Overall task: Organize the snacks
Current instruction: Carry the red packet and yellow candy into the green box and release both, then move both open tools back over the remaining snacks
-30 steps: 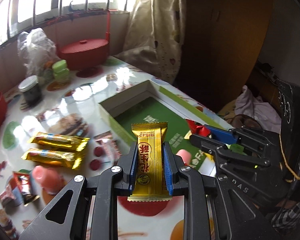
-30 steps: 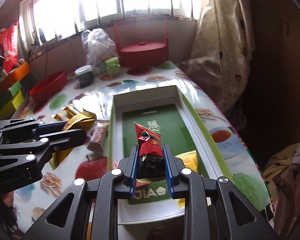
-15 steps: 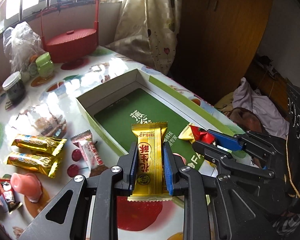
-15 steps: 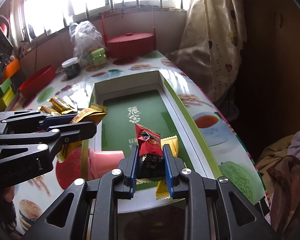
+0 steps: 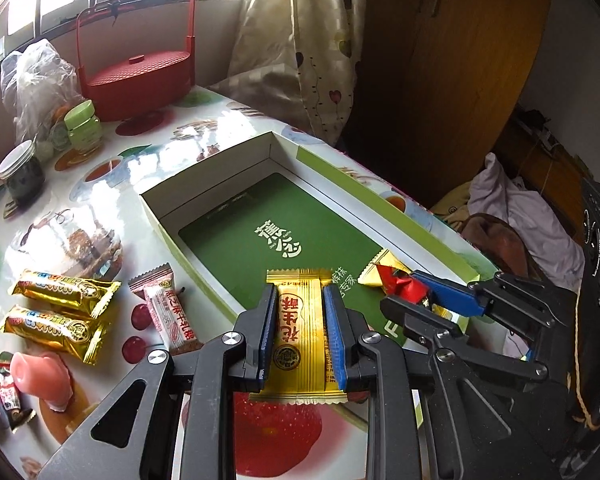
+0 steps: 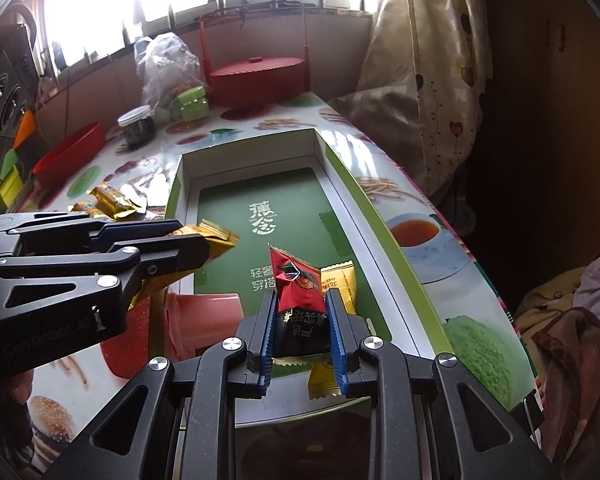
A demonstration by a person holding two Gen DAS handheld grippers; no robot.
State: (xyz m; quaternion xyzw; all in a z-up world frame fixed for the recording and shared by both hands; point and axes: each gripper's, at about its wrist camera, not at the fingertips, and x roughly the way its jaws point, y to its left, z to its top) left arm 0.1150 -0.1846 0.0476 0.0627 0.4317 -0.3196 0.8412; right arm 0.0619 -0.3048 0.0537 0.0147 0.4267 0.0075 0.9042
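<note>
My left gripper [image 5: 300, 300] is shut on a gold snack bar [image 5: 298, 336] with red characters, held over the near left edge of the open green-lined box [image 5: 260, 236]. My right gripper [image 6: 300, 300] is shut on a red and black wrapped candy [image 6: 298, 296], held above the box's near end [image 6: 284, 200]. A yellow snack packet [image 6: 340, 280] lies in the box under it. The right gripper also shows in the left wrist view [image 5: 404, 292], and the left gripper in the right wrist view [image 6: 196, 244].
Left of the box lie two gold bars [image 5: 60, 308], a pink-wrapped bar [image 5: 168, 312] and a pink jelly cup [image 5: 44, 372]. Another pink cup [image 6: 204, 320] lies by the box. A red basket [image 5: 136, 76], jars [image 5: 20, 172], a red bowl [image 6: 68, 156] stand farther back.
Both grippers have moved forward and further over the box with their snacks still held. The left one has swung right, toward the box's inside.
</note>
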